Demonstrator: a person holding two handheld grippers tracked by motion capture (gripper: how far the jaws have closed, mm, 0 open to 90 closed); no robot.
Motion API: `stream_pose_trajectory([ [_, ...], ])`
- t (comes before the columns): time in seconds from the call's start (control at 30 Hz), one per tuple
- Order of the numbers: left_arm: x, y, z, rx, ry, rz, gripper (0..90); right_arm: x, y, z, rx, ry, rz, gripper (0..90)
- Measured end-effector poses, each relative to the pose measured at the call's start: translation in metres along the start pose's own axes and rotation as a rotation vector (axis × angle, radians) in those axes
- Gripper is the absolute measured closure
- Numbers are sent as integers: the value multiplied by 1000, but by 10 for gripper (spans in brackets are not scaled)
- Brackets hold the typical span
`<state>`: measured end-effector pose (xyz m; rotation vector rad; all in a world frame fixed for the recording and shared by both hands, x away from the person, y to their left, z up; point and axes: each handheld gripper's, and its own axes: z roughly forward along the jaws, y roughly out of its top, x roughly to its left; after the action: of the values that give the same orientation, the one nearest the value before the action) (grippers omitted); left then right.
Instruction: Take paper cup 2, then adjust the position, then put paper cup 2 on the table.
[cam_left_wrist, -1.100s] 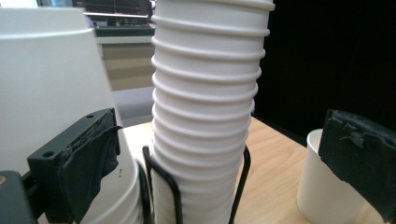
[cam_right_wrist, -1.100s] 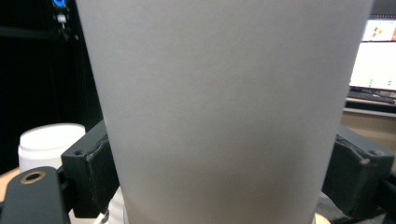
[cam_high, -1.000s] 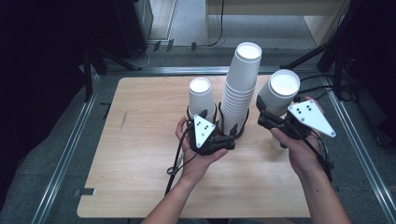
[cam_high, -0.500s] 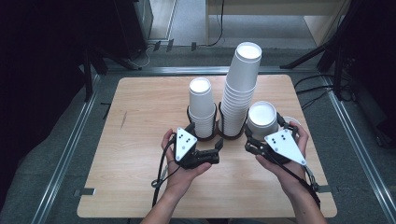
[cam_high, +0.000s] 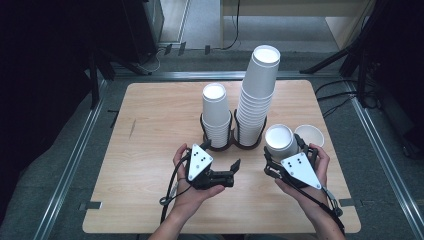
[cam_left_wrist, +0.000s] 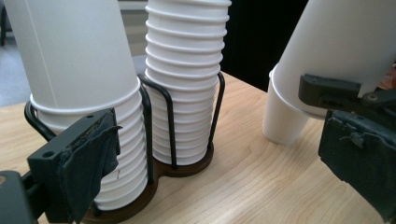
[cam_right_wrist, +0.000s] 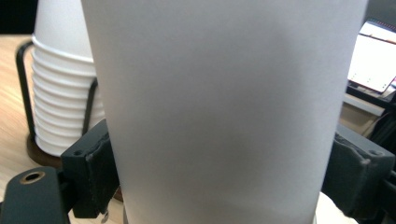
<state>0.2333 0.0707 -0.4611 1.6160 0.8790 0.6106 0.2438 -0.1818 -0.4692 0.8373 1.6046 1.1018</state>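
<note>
Light wood-grain table (cam_high: 150, 150) is sitting inside a metal-railed frame on a grey floor; dark room around it, cables trailing at 12 and 2 o'clock past the far edge.

Dark wire double holder (cam_high: 233, 142) with a brown base is standing near table centre. It's carrying two stacks of white ribbed-rim paper cups: short stack (cam_high: 216, 112) in the left ring, tall stack (cam_high: 257, 95) in the right ring, leaning slightly off vertical.

Right gripper (cam_high: 280, 155) is clamping a white paper cup (cam_high: 280, 142), smooth tapered wall, mouth up, at roughly 4 o'clock from the holder. Padded black jaws are pressing both sides of the cup wall in the right gripper view. The held cup is sitting tilted, just beside a second, single cup (cam_high: 309, 135) standing on the table at 3 o'clock of it (from the left gripper view their walls look touching, can't tell for sure).

Left gripper (cam_high: 234, 167) is hovering low at 6 o'clock from the holder, jaws apart with nothing between them, pointing toward 3 o'clock. Both hands are wrapping the gripper bodies from below, forearms coming in from the near edge
</note>
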Motion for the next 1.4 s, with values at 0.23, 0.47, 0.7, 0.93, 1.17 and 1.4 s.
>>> stream_pose_trajectory([
  [0.23,0,2,-1,-3,-24,-4,0,5,-5,0,12,-3,-37,121],
  [0.47,-5,2,-1,14,-63,-4,0,13,-10,1,12,-8,-123,121],
  [0.7,-6,2,0,28,-80,2,0,17,-14,2,16,-15,-186,120],
  [0.93,-7,1,1,36,-86,0,0,23,-16,2,20,-11,-218,120],
  [1.17,-12,1,1,39,-103,17,0,26,-17,3,17,-19,-257,120],
  [1.4,-14,1,1,45,-117,23,0,30,-21,4,11,-77,-354,120],
])
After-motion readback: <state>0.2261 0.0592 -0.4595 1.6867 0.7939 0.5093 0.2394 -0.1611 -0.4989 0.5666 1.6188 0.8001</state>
